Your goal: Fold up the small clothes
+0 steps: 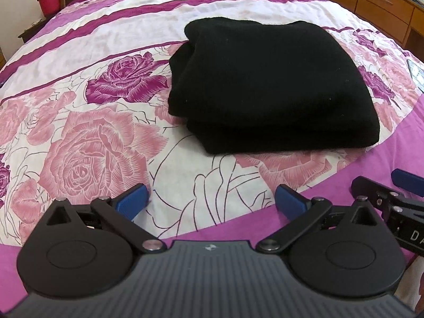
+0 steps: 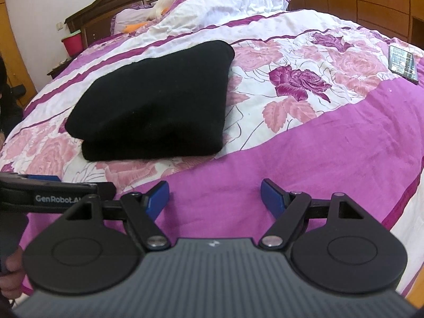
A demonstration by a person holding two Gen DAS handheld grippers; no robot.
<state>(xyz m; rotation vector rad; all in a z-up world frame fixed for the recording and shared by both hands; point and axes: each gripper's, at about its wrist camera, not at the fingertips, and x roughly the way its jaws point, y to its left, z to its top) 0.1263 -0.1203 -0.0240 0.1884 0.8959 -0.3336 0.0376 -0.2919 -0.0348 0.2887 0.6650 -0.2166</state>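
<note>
A black garment (image 1: 270, 87) lies folded into a thick rectangle on the flowered bedspread (image 1: 92, 137); it also shows in the right wrist view (image 2: 156, 106), left of centre. My left gripper (image 1: 210, 198) is open and empty, held back from the garment's near edge. My right gripper (image 2: 214, 194) is open and empty over the plain purple part of the bedspread (image 2: 318, 143), to the right of the garment. The right gripper's side shows at the right edge of the left wrist view (image 1: 392, 198).
A phone (image 2: 402, 62) lies on the bed at the right. Pillows (image 2: 225, 2) and a wooden headboard (image 2: 106, 13) stand at the far end. A wooden dresser (image 2: 371, 2) runs along the right. A red bucket (image 1: 49, 2) stands beside the bed at the far left.
</note>
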